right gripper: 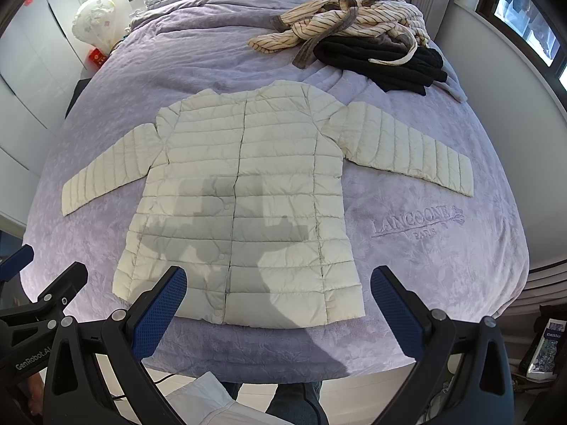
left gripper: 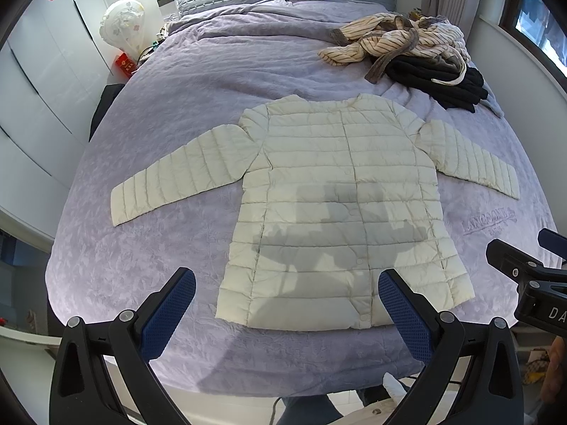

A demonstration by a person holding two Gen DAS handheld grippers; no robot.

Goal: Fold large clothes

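Cream quilted jacket [left gripper: 336, 209] spread flat, sleeves toward 9 and 3 o'clock, ready for folding. Left gripper [left gripper: 287, 304] and right gripper [right gripper: 278, 299] hovering at 6 o'clock, both released, empty.

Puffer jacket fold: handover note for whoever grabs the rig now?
Left gripper: open, empty, hovering above the jacket's hem.
Right gripper: open, empty, also above the hem.
Cream puffer jacket: flat on the purple bedspread, front up, snapped shut, both sleeves spread out to the sides.
Pile of other clothes: striped robe over a black garment, at the bed's far right corner, unfolded.
Done: jacket laid out and smoothed. No fold made yet.
Left: probably bring each sleeve in across the body, then fold hem towards collar; after that, the pile.
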